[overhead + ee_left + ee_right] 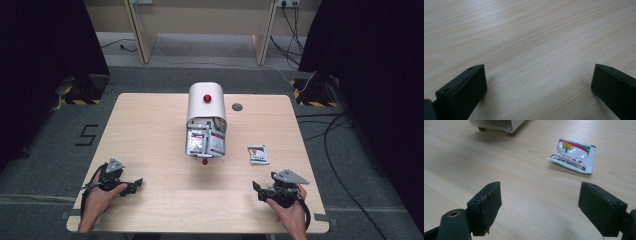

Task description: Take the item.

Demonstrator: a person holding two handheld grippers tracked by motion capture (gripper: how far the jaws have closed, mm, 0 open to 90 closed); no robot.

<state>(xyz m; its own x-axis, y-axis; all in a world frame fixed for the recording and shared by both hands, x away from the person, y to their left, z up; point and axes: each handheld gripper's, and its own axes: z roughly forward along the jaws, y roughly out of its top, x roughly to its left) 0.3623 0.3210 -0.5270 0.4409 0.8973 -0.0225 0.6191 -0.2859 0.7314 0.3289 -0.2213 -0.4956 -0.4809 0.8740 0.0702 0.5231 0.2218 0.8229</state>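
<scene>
The left claw (134, 186) is held in a hand low over the pale wood-grain tabletop (150, 130), its black, blocky jaws spread wide with nothing between them. Ahead and between the two claws, a white rounded container (206, 107) with red knobs is seen lying, stuffed with packets. The right claw (258, 189) is likewise spread wide apart and empty. A flat, glossy, crinkled packet (573, 155) lies just ahead of it, untouched, with nothing in between.
</scene>
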